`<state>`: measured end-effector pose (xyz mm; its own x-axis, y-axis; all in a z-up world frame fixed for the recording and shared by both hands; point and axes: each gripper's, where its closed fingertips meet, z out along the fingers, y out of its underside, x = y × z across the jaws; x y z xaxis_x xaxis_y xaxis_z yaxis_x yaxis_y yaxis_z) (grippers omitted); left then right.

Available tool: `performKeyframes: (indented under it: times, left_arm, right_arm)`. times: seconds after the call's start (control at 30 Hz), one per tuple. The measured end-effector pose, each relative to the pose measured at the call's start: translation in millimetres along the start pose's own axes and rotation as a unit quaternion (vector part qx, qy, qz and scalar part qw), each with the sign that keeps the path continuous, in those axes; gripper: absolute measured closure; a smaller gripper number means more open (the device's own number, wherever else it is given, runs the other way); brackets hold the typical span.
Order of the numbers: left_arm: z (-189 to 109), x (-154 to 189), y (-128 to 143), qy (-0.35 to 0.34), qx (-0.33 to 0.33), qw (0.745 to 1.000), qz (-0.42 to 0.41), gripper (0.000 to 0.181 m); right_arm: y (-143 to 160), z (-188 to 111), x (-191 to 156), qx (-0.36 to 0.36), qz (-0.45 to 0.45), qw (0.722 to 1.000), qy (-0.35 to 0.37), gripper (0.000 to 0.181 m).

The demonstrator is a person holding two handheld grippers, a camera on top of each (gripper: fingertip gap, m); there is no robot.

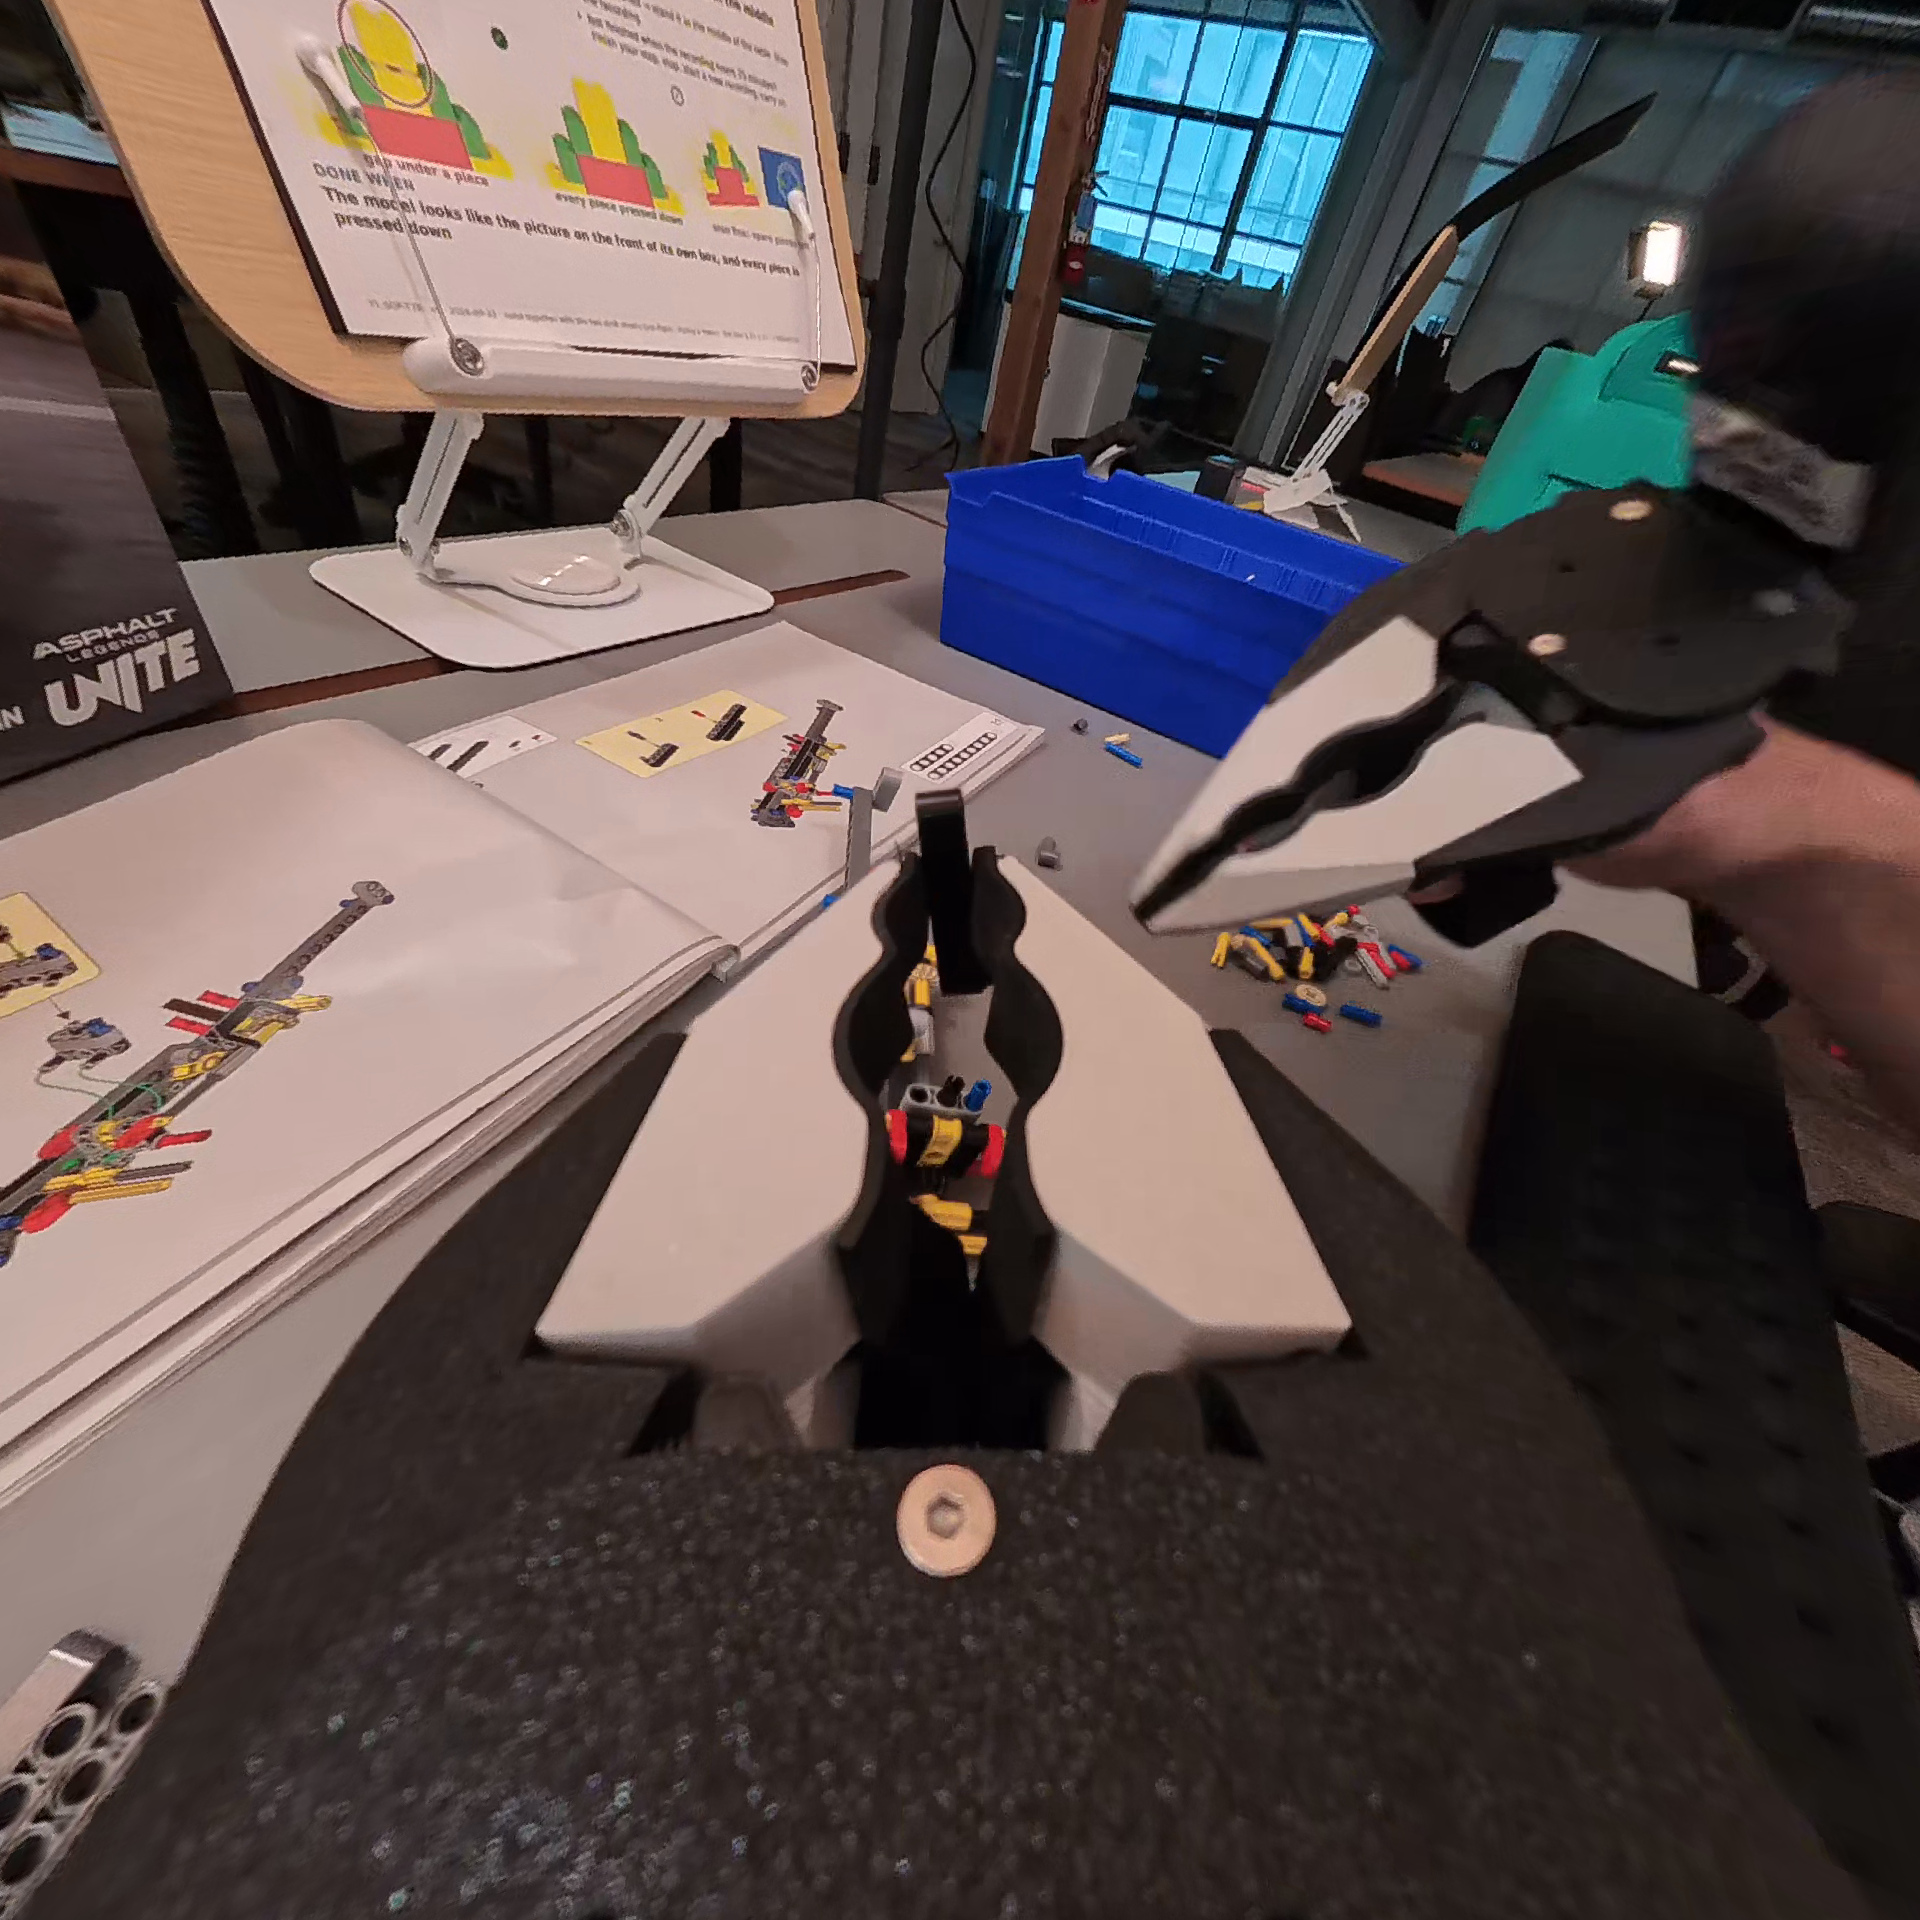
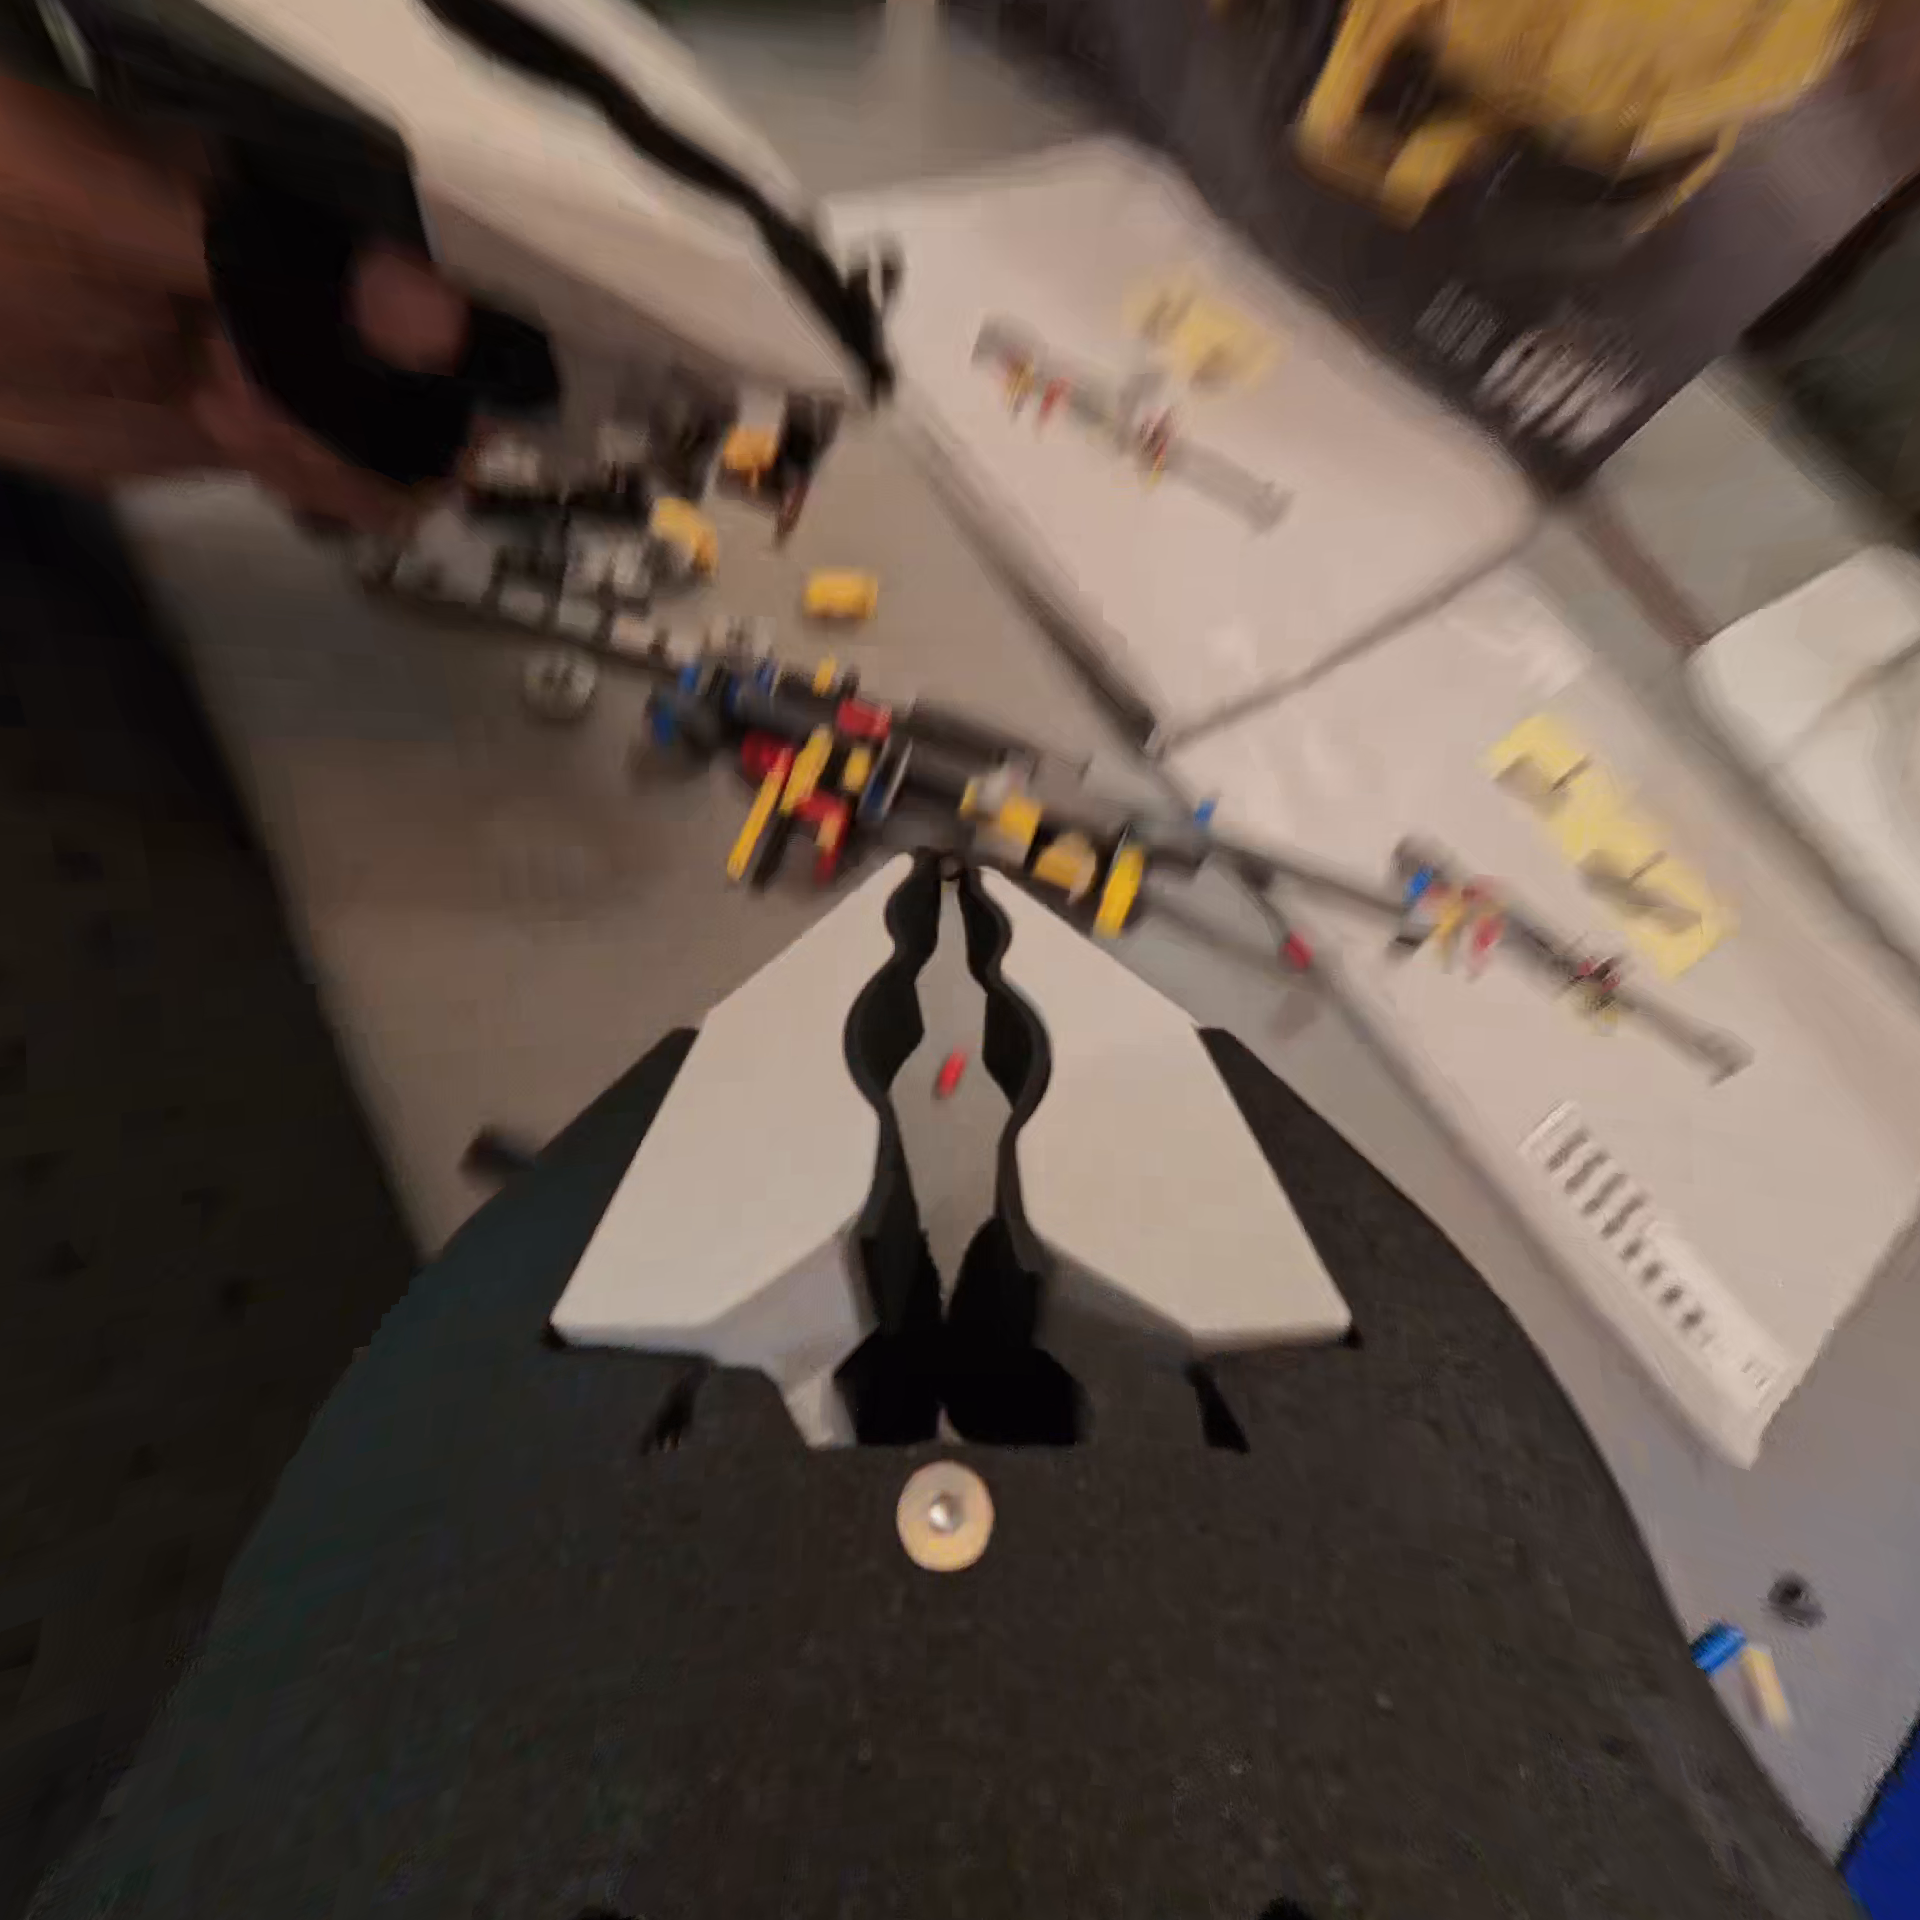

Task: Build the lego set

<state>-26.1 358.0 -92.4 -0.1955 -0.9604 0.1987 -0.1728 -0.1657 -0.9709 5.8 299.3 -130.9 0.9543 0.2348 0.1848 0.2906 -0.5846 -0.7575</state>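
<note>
the left gripper (image 1: pixel 940 862) clamps a flat black lego beam (image 1: pixel 948 894) upright above the long part-built lego model (image 2: pixel 831 769) on the grey table (image 1: pixel 1143 831). the right gripper (image 2: pixel 935 862), tips nearly together, hovers nearby; the blurred picture hides whether it holds anything.

Left wrist view sharp, evenly lit; cold daylight from window (image 1: pixel 1195 145), lamp (image 1: pixel 1659 252) glaring far right. Fisheye bends edges. Right wrist view heavily motion-blurred, dimmer; bricks (image 2: pixel 800 769) smeared.
</note>
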Motion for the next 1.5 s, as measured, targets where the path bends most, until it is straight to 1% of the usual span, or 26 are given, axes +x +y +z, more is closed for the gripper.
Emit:
performKeyframes:
  times: [0.03, 0.1, 0.17, 0.2, 0.27, 0.4, 0.6, 0.87, 1.0, 1.33, 1.5]
  left_arm:
    - [0, 1, -1, 0.0, 0.002, 1.0, 0.006, 0.175]
    - [2, 5, 0, 0.003, -0.003, 1.0, 0.022, 0.175]
    - [3, 7, 2, -0.004, -0.008, 0.999, 0.046, 0.175]
    - [3, 8, 2, -0.008, -0.009, 0.998, 0.06, 0.175]
    - [3, 11, 3, -0.011, -0.011, 0.996, 0.082, 0.175]
    - [4, 13, 3, -0.008, -0.011, 0.996, 0.092, 0.175]
    - [3, 12, 3, -0.009, -0.012, 0.996, 0.091, 0.175]
    - [4, 14, 4, -0.009, -0.015, 0.995, 0.101, 0.175]
    - [5, 15, 5, -0.009, -0.016, 0.994, 0.104, 0.175]
    - [5, 15, 4, -0.01, -0.016, 0.994, 0.108, 0.175]
    - [5, 16, 5, -0.01, -0.017, 0.994, 0.112, 0.175]
  right_arm:
    - [23, -4, -2, -0.052, 0.016, 0.998, -0.042, 0.178]
    - [64, -14, 0, -0.136, 0.029, 0.986, -0.089, 0.178]
    - [98, -22, 4, -0.21, 0.016, 0.972, -0.108, 0.178]
    - [110, -27, 5, -0.241, 0.011, 0.964, -0.115, 0.178]
    - [119, -34, 3, -0.265, 0.006, 0.955, -0.131, 0.178]
    - [131, -43, 0, -0.305, -0.007, 0.94, -0.153, 0.178]
    - [135, -38, 0, -0.306, -0.031, 0.94, -0.15, 0.178]
    - [138, -36, -1, -0.299, -0.032, 0.942, -0.15, 0.177]
    - [137, -37, -2, -0.298, -0.026, 0.942, -0.153, 0.173]
    - [139, -37, 3, -0.305, -0.039, 0.942, -0.137, 0.173]
    - [126, -32, 9, -0.27, -0.021, 0.954, -0.124, 0.171]
